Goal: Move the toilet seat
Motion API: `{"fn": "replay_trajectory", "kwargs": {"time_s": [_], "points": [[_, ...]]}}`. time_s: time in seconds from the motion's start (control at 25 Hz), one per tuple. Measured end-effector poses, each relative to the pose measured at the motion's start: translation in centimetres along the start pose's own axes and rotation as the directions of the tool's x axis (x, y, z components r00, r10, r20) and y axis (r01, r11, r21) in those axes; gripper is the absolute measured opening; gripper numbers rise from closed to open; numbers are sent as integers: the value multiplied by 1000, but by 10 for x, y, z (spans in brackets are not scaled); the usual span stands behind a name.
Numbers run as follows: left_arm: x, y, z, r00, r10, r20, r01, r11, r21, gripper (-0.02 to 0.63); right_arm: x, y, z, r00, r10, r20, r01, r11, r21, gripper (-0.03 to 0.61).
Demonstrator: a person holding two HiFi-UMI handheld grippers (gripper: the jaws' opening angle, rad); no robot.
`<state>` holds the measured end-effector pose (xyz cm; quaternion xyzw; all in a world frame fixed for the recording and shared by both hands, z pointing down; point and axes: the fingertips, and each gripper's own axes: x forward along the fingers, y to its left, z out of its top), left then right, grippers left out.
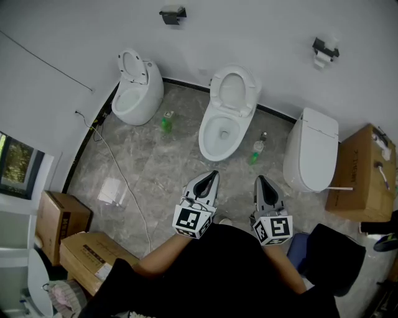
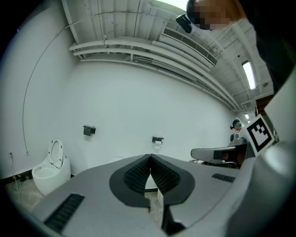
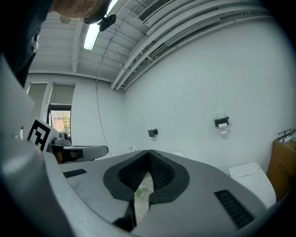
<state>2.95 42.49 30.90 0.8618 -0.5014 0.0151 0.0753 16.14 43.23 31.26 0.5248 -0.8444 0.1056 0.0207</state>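
Three white toilets stand along the wall. The middle toilet [image 1: 222, 131] has its seat and lid [image 1: 233, 90] raised against the wall. On the left toilet [image 1: 138, 93] [image 2: 48, 169] the lid is also up, while the right toilet [image 1: 311, 149] [image 3: 252, 178] is closed. My left gripper [image 1: 214, 174] [image 2: 150, 156] hovers in front of the middle bowl, shut with nothing in it. My right gripper [image 1: 258, 179] [image 3: 148, 152] is beside it, also shut and empty. Neither gripper touches a toilet.
Green bottles [image 1: 166, 121] [image 1: 255, 153] stand on the floor either side of the middle toilet. Cardboard boxes sit at the left [image 1: 62, 217] and the right [image 1: 364, 174]. A cable [image 1: 127, 183] runs across the marble floor. Paper holders [image 1: 172, 13] [image 1: 324, 49] hang on the wall.
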Motion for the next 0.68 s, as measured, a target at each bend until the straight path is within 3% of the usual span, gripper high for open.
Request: {"fn": "replay_trajectory", "kwargs": {"time_s": [0.68], "points": [[-16, -10, -5, 999, -17, -29, 18, 1000, 25, 15, 3, 8, 1, 1000, -1, -6, 1, 1000, 0, 31]]}}
